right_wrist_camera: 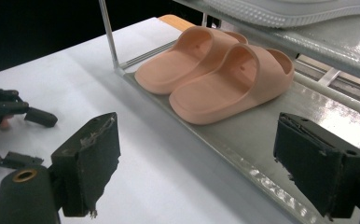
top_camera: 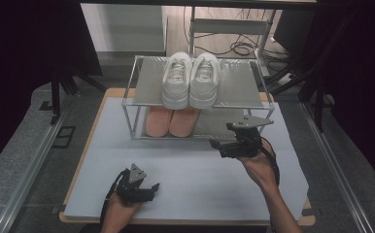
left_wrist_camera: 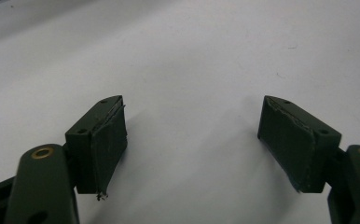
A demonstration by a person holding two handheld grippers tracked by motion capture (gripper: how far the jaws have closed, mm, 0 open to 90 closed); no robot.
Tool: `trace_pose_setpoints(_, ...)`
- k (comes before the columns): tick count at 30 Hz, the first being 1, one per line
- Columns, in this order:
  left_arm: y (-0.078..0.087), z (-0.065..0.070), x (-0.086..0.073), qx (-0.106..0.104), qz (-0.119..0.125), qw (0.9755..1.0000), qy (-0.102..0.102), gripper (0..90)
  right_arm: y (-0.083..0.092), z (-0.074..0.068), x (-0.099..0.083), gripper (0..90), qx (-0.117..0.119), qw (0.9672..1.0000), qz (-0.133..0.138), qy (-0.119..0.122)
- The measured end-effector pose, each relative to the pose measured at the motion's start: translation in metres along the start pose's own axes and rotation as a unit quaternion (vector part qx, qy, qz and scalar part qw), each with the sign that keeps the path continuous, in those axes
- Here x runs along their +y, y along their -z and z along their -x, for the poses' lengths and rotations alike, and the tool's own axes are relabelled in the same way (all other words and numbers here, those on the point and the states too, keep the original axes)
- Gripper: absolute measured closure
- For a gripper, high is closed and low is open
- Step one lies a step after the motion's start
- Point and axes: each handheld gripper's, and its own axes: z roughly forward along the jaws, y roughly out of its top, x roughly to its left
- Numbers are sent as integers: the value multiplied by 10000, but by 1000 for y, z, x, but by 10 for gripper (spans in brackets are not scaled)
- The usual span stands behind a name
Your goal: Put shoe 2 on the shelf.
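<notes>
1. Leftmost, in the high view: the left tool (top_camera: 144, 187) lies low over the pale grey sheet-covered surface (top_camera: 185, 170), near its front edge, held in the person's left hand (top_camera: 122, 206).
2. Left gripper view: the left tool's (left_wrist_camera: 192, 140) two black padded jaws stand wide apart. Nothing sits between them, just bare surface (left_wrist_camera: 192, 56).
3. Centre of the high view: a two-level rack of metal frame and clear panels (top_camera: 142, 97) stands on the far half of the surface.
4. Top shelf: a pair of white lace-up sneakers (top_camera: 190, 80), side by side and touching, toes overhanging the shelf's front edge.
5. Lower shelf, directly beneath them: a pair of peach-pink foam slide sandals (top_camera: 171, 121), side by side and touching, toes pointing towards the person.
6. Right of centre: the right tool (top_camera: 219, 148), carried by the right hand (top_camera: 258, 165), hovers just in front of the rack's lower right part, pointing left.
7. Right gripper view: the right tool's (right_wrist_camera: 197, 163) jaws are spread wide and hold nothing. The sandals (right_wrist_camera: 215, 77) lie ahead of the jaws on the lower shelf, apart from them; the left tool (right_wrist_camera: 10, 121) shows farther off at the left edge.
</notes>
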Motion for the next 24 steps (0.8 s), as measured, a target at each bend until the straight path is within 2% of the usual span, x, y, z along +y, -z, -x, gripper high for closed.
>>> trace_pose_setpoints(11,0,0,0,0,4,10000,2,234,13,1,-18,93,-15,9998,-155,103)
trace_pose_setpoints(24,0,0,0,0,2,10000,-2,234,29,6,-44,29,-142,9990,-410,90)
